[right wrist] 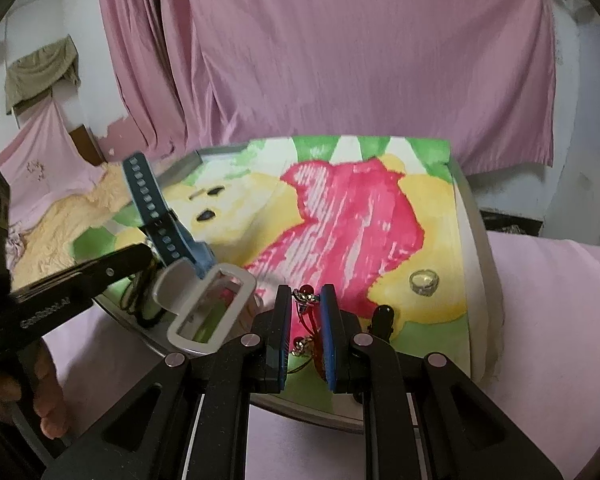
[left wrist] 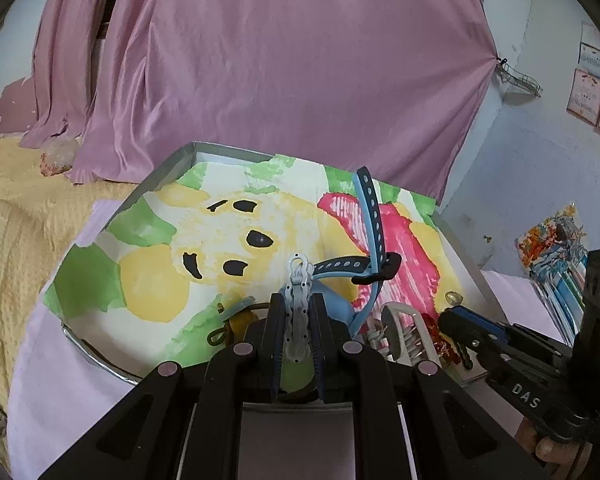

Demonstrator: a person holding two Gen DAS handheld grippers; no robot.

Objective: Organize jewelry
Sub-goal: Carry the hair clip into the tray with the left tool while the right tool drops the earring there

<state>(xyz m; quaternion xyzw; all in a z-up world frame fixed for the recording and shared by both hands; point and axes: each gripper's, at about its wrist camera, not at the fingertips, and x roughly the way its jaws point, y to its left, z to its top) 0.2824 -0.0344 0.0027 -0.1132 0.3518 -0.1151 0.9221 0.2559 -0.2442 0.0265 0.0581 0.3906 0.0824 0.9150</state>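
1. The left gripper (left wrist: pixel 299 312) was clamped on a pale beaded bracelet (left wrist: pixel 299 300), which stood up between its fingers over the near end of the tray (left wrist: pixel 204 148).
2. The right gripper (right wrist: pixel 306 320) had its jaws drawn in around a red beaded piece with small silver bits (right wrist: pixel 305 300). The pads looked close to it, yet I cannot tell whether they were truly pinching it or only flanking it.
3. The step in hand, as I judged it, was lifting single pieces out of the heap at the tray's near edge, one per gripper.
4. The rest of the jewelry lay close by: a blue perforated watch strap (left wrist: pixel 370 216) arched upward, a white hair clip (right wrist: pixel 204 300) sat just beside the right gripper, and a ring (right wrist: pixel 424 282) rested apart on the yellow part of the printed cloth (right wrist: pixel 352 216).
5. The next move likely called for carrying each piece to bare cloth and setting it down alone (the red piece's thin wires might snag the clip).
6. Open room lay across the tray's far half, well apart from the heap.
7. The raised metal rim bounded the tray, and the two grippers were near each other, so sideways moves looked tight.
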